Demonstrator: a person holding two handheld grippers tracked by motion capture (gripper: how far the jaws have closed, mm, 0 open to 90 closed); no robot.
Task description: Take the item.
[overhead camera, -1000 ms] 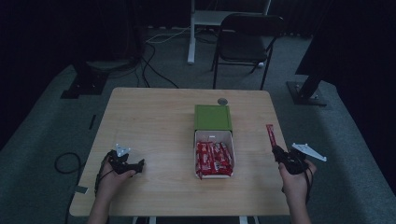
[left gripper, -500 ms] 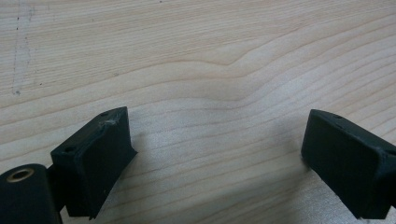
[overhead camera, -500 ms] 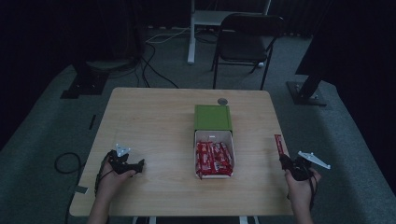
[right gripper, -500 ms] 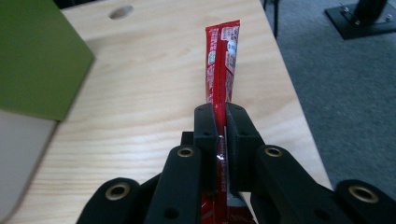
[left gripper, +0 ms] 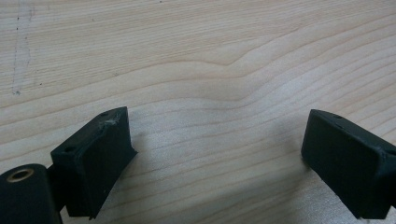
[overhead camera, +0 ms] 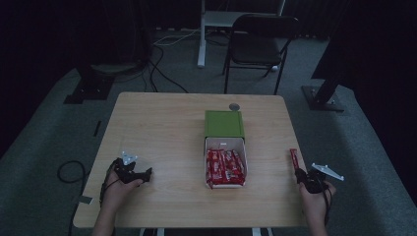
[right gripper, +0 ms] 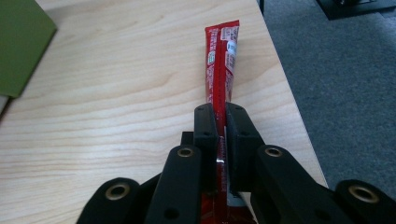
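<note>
The right tongs point(right gripper: 220, 114) are clamped on 1 red snack bar point(right gripper: 220, 60), held edge-up near the desk's point(overhead camera: 162, 128) right edge. The left tongs point(left gripper: 219, 154) rest open and empty. Released here, the thin bar would probably topple, perhaps off the desk.

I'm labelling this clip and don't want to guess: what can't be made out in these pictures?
- Print on the long red snack packet: too small and blurred in the right gripper view; its near end is hidden between the jaws of the right gripper.
- Count of red packets in the open white box: dim and too small in the high view.
- Small round grey thing behind the green lid: too small to identify.
- Left gripper: body cut off by the bottom edge.
</note>
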